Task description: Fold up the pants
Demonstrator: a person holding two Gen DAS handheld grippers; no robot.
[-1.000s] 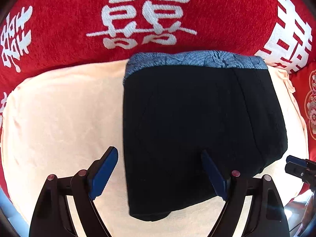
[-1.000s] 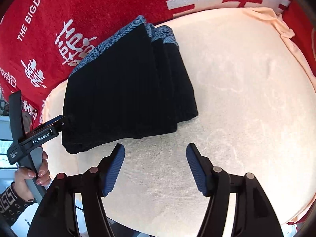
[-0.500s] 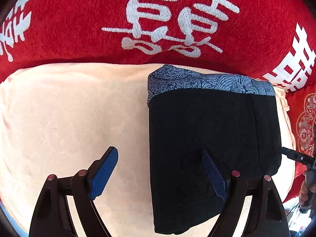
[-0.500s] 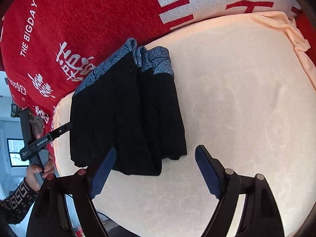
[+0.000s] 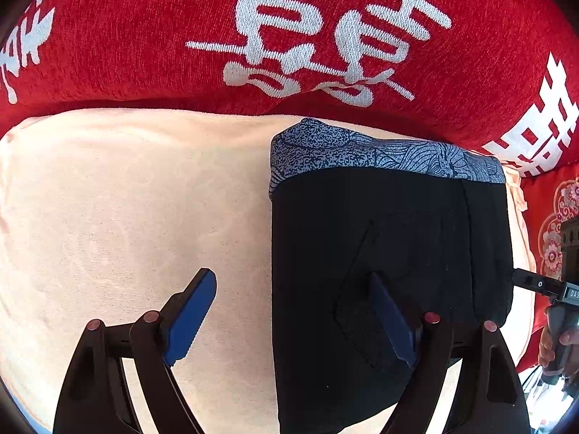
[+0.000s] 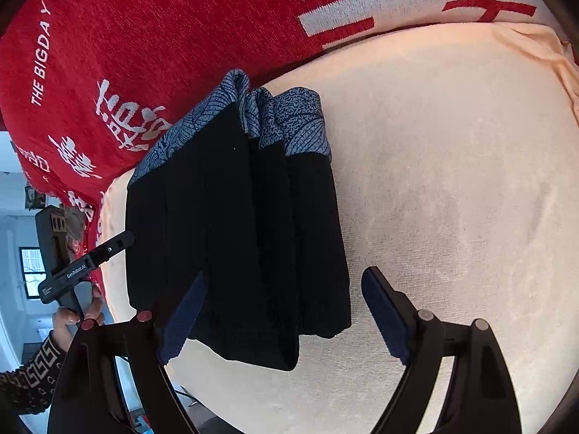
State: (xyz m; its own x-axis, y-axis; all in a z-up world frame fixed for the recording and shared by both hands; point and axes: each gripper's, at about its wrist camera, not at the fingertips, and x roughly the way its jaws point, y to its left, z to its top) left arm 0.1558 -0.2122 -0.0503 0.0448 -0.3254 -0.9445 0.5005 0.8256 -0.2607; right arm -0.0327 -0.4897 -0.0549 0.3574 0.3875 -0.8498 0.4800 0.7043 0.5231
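Observation:
The black pants (image 5: 391, 253) with a blue patterned waistband (image 5: 380, 152) lie folded into a compact stack on a peach cloth (image 5: 126, 217). In the right wrist view the pants (image 6: 231, 238) show several stacked layers. My left gripper (image 5: 289, 318) is open and empty, above the stack's left edge; its right finger is over the pants. My right gripper (image 6: 282, 318) is open and empty, above the stack's near end. The other gripper shows at each view's edge: the right one in the left wrist view (image 5: 542, 285), the left one in the right wrist view (image 6: 87, 264).
A red blanket with white characters (image 5: 325, 36) rises behind the peach cloth. In the right wrist view the peach cloth (image 6: 452, 181) spreads to the right of the pants. A room with a window (image 6: 30, 264) shows at far left.
Both grippers have moved closer to the folded pants, which now look larger. The pants lie as before. Both grippers stay open.

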